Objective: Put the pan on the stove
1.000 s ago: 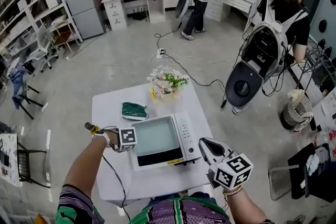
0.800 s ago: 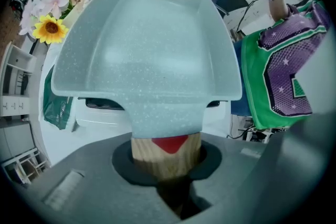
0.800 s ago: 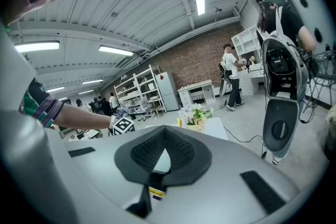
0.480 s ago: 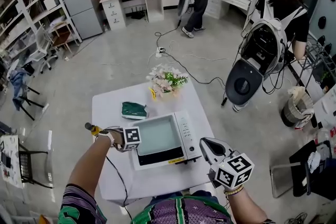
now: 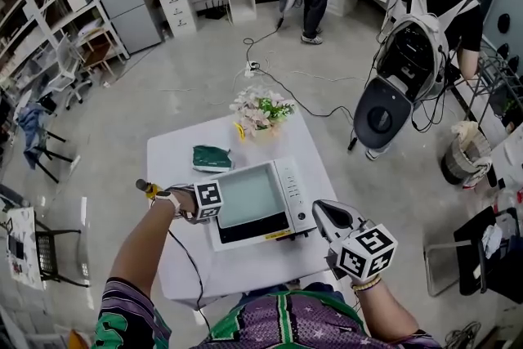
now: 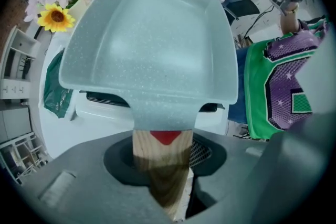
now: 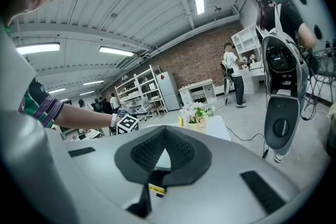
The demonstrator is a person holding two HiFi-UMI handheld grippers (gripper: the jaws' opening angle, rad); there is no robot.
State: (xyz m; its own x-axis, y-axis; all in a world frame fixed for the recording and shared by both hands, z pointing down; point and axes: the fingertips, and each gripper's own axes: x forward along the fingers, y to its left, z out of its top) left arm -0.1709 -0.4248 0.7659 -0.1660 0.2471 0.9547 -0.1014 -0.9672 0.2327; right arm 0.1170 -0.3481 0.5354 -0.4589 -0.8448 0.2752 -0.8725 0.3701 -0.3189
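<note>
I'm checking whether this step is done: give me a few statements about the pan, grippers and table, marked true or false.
The pan sits on the stove. True.
The right gripper holds the pan's handle. False: the right gripper is shut and empty; the handle lies between the left gripper's jaws, which have just been opening.
Flowers stand on the table. True.
The green bag lies on the stove. False: the green bag lies on the table beside it.

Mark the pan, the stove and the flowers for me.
pan (image 6: pixel 152 44), left gripper view, middle of its pale green basin.
stove (image 5: pixel 294 196), head view, on its white control panel.
flowers (image 5: pixel 261 109), head view, middle of the bunch.
</note>
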